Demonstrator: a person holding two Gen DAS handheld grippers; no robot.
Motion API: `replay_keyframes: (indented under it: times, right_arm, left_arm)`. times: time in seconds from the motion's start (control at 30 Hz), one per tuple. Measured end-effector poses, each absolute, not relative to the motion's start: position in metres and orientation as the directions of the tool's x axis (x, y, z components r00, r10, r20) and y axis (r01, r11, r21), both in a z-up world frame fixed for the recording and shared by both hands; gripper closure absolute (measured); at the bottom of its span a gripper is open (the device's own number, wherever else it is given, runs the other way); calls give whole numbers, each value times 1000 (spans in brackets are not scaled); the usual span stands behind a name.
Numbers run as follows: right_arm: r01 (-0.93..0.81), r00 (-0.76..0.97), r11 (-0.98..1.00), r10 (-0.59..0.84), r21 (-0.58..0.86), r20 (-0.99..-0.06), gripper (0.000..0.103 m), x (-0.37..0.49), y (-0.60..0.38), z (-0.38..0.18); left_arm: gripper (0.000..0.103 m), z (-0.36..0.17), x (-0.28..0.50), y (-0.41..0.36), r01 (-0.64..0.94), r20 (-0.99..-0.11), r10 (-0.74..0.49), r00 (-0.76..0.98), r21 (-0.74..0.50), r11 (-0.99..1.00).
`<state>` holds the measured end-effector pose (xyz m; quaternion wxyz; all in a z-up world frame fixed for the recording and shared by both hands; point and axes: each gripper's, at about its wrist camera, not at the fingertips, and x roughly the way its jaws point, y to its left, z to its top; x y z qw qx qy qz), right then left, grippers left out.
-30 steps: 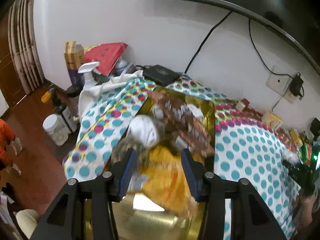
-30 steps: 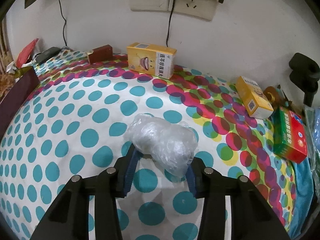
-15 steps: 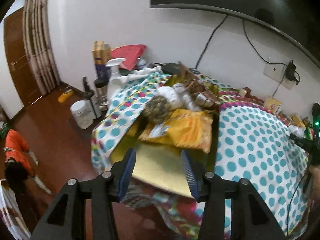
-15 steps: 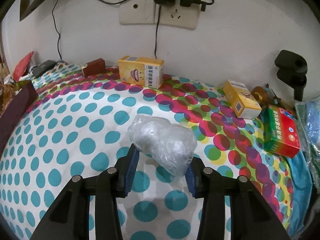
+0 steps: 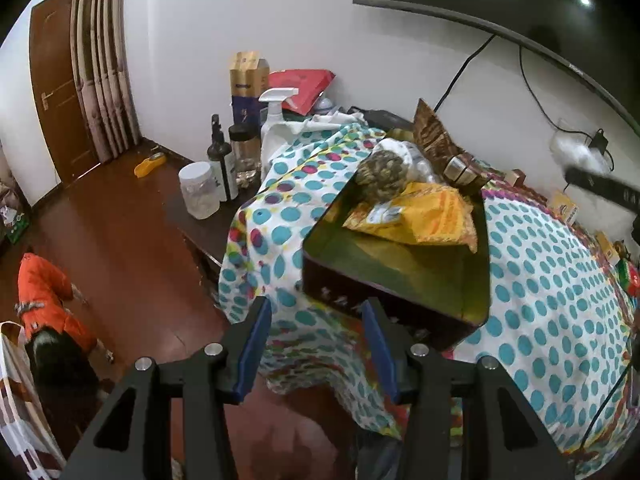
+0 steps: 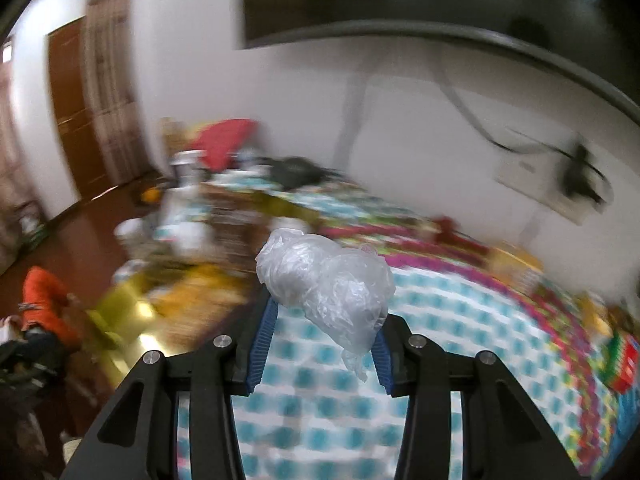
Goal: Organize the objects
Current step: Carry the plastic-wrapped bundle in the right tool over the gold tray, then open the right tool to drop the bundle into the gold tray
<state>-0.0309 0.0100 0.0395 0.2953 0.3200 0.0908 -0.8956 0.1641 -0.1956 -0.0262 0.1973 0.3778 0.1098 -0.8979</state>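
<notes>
Carrying the crumpled clear plastic bag (image 6: 326, 280) pinched in our right gripper (image 6: 320, 334), we should release low over the gold-lined tin box (image 5: 400, 276); left gripper (image 5: 316, 336) gapes empty.

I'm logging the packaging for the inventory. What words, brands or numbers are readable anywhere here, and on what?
No text can be read for certain.
Dark tin: pale characters on its front wall, too small to read.
Yellow packet: print on it, too blurred to read.
Blue and gold box: markings, unreadable.
The right wrist view is motion-blurred, with nothing legible.
</notes>
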Motion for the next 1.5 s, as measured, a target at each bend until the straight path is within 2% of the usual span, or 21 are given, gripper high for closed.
replay_keyframes:
  times: [0.17,0.33,0.9,0.97,1.07,1.13,1.3,1.4,1.5]
  right_arm:
    - [677,-539,-736,-528,36,-657,62,-8,-59,28]
    - [725,-476,-689,-518,17,-711,62,10,-101,3]
    - [745,-446,-663,-417,-71,-792,60,17,-134,-39]
    - [746,-439,-663,-417,-64,-796,58,16,-135,-40]
    - [748,-437,-662,-432,-52,-789,48,15,-133,-40]
    - [743,-440,-668,-455,-30,-774,34,15,-127,-36]
    - [720,-442,-692,-517,55,-733,32,9,-104,-21]
    - [680,-508,-732,-523,54,-684,21,5,-74,-11]
    - [617,-588,-787,-479,21,-652,19,-4,-34,-8]
  left_arm:
    - [54,-32,173,-211,458,-732,-271,-625,-63,-886]
    - [54,-39,175,-224,483,-745,-283,-604,-60,-874]
    - [54,-67,169,-243,525,-806,-310,-504,-2,-851]
    - [54,-69,168,-243,526,-810,-314,-495,8,-850]
    - [54,-71,167,-241,522,-813,-313,-491,13,-853]
    - [54,-71,166,-239,520,-812,-317,-490,19,-854]
    - [54,-69,161,-232,506,-810,-318,-492,31,-862]
    - [54,-62,161,-225,482,-791,-300,-533,8,-876]
    - [54,-48,165,-213,424,-741,-266,-617,-28,-905]
